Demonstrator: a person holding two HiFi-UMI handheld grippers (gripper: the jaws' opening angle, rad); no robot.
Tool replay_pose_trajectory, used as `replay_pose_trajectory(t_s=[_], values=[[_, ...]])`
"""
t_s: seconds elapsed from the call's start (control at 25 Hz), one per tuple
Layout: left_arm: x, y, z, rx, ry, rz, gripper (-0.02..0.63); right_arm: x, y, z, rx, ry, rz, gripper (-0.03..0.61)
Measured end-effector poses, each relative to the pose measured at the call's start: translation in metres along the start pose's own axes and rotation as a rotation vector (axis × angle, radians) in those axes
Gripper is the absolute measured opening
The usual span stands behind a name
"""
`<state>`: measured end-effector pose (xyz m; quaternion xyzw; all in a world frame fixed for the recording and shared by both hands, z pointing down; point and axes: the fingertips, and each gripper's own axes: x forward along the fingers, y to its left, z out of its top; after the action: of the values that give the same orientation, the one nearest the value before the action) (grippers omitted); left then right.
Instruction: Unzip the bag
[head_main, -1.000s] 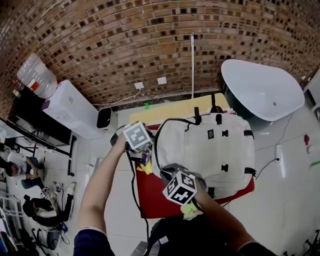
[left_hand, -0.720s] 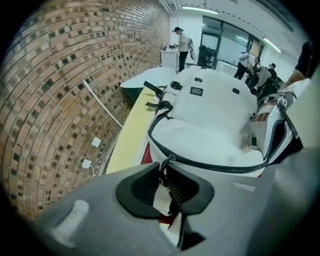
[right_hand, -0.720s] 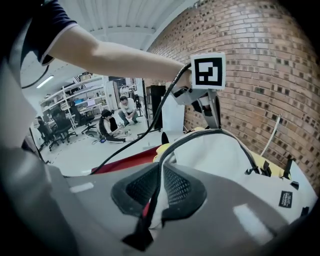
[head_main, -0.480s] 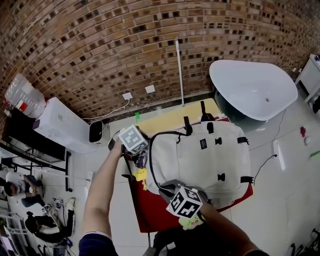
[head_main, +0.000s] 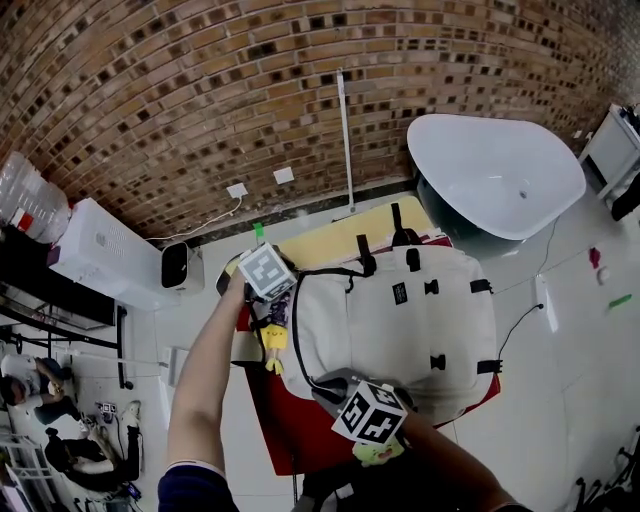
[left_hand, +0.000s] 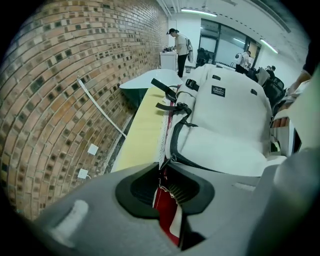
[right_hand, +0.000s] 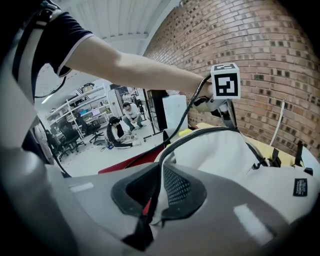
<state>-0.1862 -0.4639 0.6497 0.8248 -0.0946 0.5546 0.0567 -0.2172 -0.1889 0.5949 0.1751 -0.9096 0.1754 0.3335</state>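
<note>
White backpack (head_main: 420, 320) is lying flat on the red tabletop (head_main: 290, 430). Its long axis runs away from the person, with the top handle pointing at the brick wall (head_main: 300, 90). The left gripper (left_hand: 169, 192) is at the top left corner, jaws pinched nearly together. Looks like they've got the little metal zipper pull (left_hand: 164, 186), though it's tiny, so not 100% sure. The right gripper (right_hand: 157, 195) is clamped on the bag's near edge, right along the black zipper line (right_hand: 200, 134).
</note>
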Motion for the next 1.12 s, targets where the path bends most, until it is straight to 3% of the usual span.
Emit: replay_pose_trajectory(t_s=[0.2,0.32,0.44,0.64,0.72,0.8,1.04,1.12], values=[[0.002,-0.004,-0.01,-0.024,-0.01,0.016,0.06,0.002,-0.002,-0.004,0.037,-0.01,0.029,0.051],[-0.003,0.002,-0.024,-0.012,0.029,0.131,0.083,-0.011,-0.009,0.003,0.051,-0.04,0.042,0.128],[-0.013,0.008,-0.038,-0.034,0.024,0.231,0.117,-0.036,-0.036,0.02,0.05,-0.091,0.007,0.133],[-0.046,0.006,-0.051,-0.244,-0.146,0.256,0.103,-0.049,-0.114,0.049,-0.021,-0.084,-0.076,0.129],[-0.062,-0.008,-0.048,-0.313,-0.23,0.241,0.006,-0.041,-0.146,0.058,-0.049,-0.062,-0.089,0.127],[-0.072,-0.025,-0.048,-0.381,-0.287,0.229,0.006,-0.028,-0.173,0.069,-0.057,-0.035,-0.088,0.123],[-0.078,-0.076,-0.05,-0.56,-0.348,0.243,0.009,0.031,-0.227,0.089,-0.04,0.076,-0.041,0.123],[-0.076,-0.092,-0.048,-0.623,-0.376,0.224,0.048,0.05,-0.243,0.09,-0.014,0.128,-0.021,0.123]])
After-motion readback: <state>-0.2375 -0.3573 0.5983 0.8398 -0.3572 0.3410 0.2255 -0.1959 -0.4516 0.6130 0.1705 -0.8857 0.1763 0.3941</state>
